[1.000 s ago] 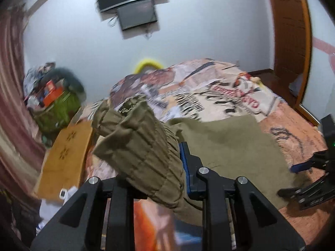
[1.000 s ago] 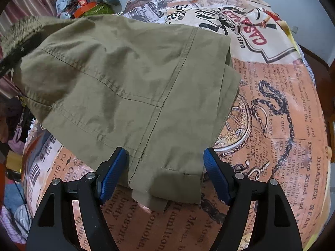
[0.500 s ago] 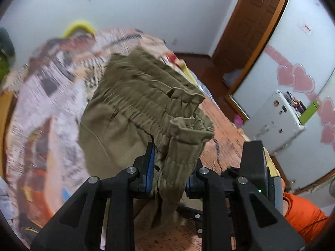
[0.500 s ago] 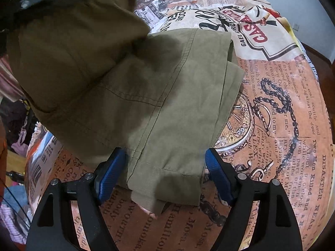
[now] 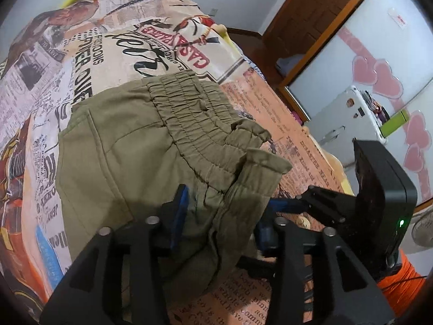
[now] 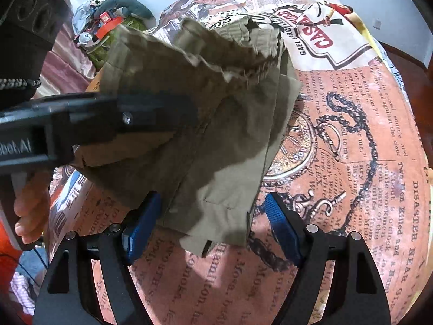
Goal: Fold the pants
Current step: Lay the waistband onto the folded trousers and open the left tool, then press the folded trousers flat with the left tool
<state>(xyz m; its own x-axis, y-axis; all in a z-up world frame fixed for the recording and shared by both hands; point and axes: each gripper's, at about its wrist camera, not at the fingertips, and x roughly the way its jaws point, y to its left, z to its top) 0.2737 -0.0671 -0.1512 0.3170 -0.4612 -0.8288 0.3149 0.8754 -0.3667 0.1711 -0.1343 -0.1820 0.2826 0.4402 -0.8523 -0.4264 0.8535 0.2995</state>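
Note:
Olive pants [image 5: 121, 140] lie folded over on the printed bedspread [image 5: 135, 40]. Their elastic waistband [image 5: 189, 108] now rests on top of the legs. My left gripper [image 5: 222, 216] points down at the waistband's corner; its jaws are opening, and the cloth hangs loosely between the blue pads [image 5: 180, 203]. In the right wrist view the left gripper [image 6: 186, 113] reaches in from the left over the pants [image 6: 216, 149]. My right gripper [image 6: 212, 224] stands open astride the hem end, with its pads clear of the cloth.
The bedspread [image 6: 351, 162] stretches on to the right of the pants. A pile of bags and clutter [image 6: 108, 27] sits beyond the bed's far left. A white fridge [image 5: 346, 116] and a wooden door [image 5: 311, 13] stand on the right. A person's hand [image 6: 29, 208] holds the left gripper.
The left gripper swung the waistband over from the left and lowered it onto the legs. Its jaws have spread from a tight grip. The right gripper stayed where it was.

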